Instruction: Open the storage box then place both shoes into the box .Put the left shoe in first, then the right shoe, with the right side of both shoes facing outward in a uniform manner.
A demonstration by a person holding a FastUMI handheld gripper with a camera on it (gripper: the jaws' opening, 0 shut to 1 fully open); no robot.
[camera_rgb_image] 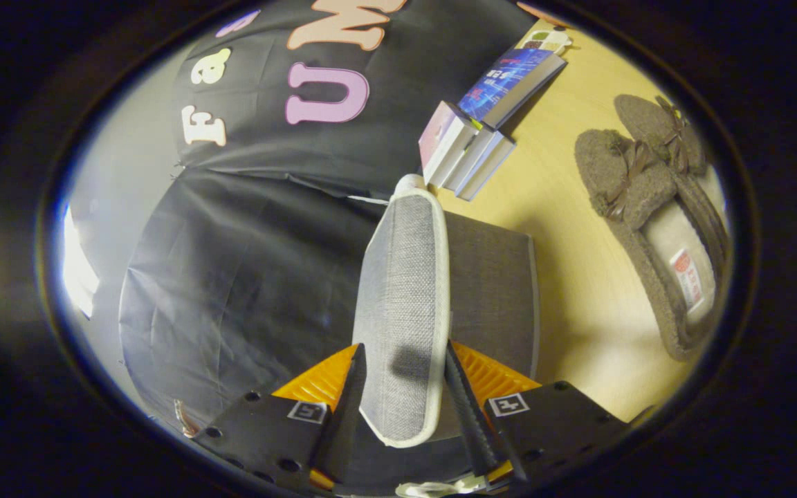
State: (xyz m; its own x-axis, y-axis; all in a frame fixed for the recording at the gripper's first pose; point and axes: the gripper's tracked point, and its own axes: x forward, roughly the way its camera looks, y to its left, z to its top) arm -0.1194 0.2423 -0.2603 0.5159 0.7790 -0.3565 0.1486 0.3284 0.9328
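We have the storage box's lid point(404, 311) standing between our fingers point(343, 408), which sit narrowly set on either face of the grey fabric panel. They look to be pinching it near its lower edge, though we cannot confirm that both pads truly press. The gripper point(402, 398) has the lid lifted on edge, white piping running round its rim. We judge it light, a fabric-covered board: stiff enough to swing as one piece, a touch floppy, with a woven surface that gives good grip. Holding near the free edge, as here, seems the right place.

Just right of the lid sits the storage box point(492, 290) itself, dark grey cloth walls, probably soft-sided and easy to shove, so we go gently. Beyond it, a stack of books point(471, 149) lies on the counter point(578, 290), pale wood, smooth and well lit. Further right, the two slippers point(654, 207) lie side by side, touching, well apart from the box: brown, fuzzy, soft and light, bows on top. We would grip each by its side wall.
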